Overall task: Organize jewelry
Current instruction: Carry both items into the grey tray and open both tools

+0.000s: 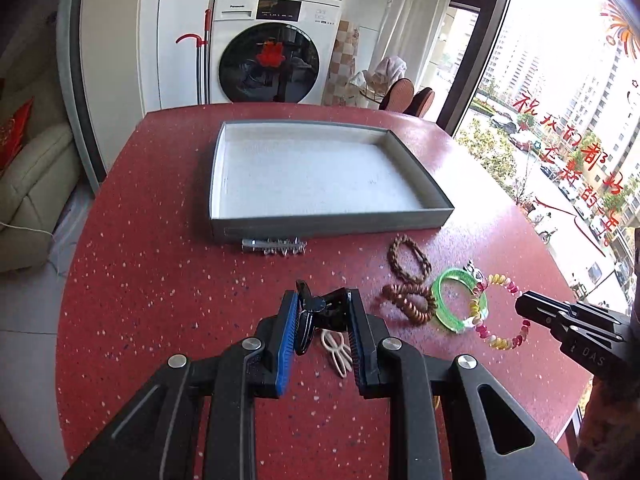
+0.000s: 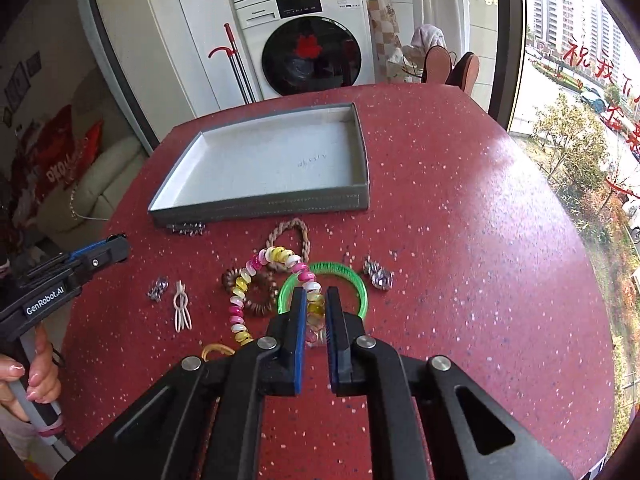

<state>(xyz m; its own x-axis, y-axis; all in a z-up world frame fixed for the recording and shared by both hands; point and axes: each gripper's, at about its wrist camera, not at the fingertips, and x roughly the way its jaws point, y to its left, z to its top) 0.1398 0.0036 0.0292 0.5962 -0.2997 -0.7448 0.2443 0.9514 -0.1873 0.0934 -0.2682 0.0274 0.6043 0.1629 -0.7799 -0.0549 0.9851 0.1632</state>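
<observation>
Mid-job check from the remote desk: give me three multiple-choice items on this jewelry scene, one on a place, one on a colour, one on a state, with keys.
1. Where does the silver clip lie?
A. inside the tray
B. against the near wall of the tray
C. on the bangle

2. What colour is the bangle?
A. green
B. blue
C. white

3. What is the left gripper doing?
A. hanging open over the tray
B. shut on the black hair clip
C. shut on the bangle

Key: 1 B, it lies outside the tray wall. 2 A, translucent green. 3 B, the clip sits between its pads.
</observation>
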